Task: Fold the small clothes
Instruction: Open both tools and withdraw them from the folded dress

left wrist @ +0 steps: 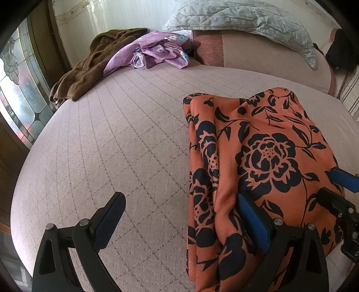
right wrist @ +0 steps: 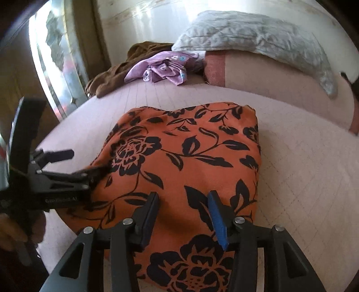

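Observation:
An orange cloth with a black flower print [left wrist: 258, 161] lies folded on the pink bed [left wrist: 123, 139]; it also shows in the right wrist view [right wrist: 186, 157]. My left gripper [left wrist: 181, 202] is open at the cloth's left edge, its right finger [left wrist: 253, 222] resting on the cloth, its left finger over the bedspread. My right gripper [right wrist: 184, 202] is open, both fingers resting on top of the cloth near its front. The left gripper also shows in the right wrist view [right wrist: 87, 164], and the right gripper in the left wrist view [left wrist: 338, 191].
A purple floral garment [left wrist: 154, 49] and a brown garment [left wrist: 89, 65] lie crumpled at the far side of the bed. A grey quilted pillow [left wrist: 242, 20] rests on a pink bolster [left wrist: 269, 56]. A stained-glass window [left wrist: 18, 89] is at the left.

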{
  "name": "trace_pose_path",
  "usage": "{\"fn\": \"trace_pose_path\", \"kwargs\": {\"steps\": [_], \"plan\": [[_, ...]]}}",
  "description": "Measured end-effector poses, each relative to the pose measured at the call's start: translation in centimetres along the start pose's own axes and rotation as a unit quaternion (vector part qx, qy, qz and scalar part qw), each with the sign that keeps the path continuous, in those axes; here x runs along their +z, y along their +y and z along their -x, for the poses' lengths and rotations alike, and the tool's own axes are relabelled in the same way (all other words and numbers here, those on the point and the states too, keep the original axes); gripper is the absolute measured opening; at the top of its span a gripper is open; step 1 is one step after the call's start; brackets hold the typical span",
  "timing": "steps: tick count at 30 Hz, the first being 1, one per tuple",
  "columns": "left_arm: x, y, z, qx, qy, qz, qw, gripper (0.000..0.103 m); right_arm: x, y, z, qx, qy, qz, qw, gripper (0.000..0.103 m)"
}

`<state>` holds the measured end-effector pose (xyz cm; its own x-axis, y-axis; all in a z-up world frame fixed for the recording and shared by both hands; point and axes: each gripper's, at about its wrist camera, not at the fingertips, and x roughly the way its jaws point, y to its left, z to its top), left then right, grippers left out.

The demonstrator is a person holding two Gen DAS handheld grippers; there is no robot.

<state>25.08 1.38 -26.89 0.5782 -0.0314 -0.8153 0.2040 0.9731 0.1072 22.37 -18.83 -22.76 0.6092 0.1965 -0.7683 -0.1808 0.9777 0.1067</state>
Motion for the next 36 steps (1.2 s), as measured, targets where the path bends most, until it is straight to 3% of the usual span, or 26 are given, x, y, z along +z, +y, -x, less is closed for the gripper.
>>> {"fn": "trace_pose_path", "kwargs": {"steps": [9,16,23,36], "plan": [[0.4,-0.9,0.6,0.021,-0.003,-0.005,0.9998,0.099,-0.9,-2.2,4.1,0.021,-0.003,-0.029,0.999,0.052],[1.2,-2.7,3.7,0.016,-0.051,-0.027,0.9982,0.099,-1.6,-5.6,7.1,0.029,-0.039,-0.109,0.993,0.062],[2.0,-4.4,5.6,0.017,-0.083,-0.038,0.9956,0.099,-1.6,-7.5,6.2,0.016,-0.042,-0.138,0.989,0.064],[2.3,-5.5,4.5,0.025,-0.070,-0.049,0.9960,0.099,-0.6,-8.3,5.4,0.022,-0.048,-0.136,0.989,0.064]]}}
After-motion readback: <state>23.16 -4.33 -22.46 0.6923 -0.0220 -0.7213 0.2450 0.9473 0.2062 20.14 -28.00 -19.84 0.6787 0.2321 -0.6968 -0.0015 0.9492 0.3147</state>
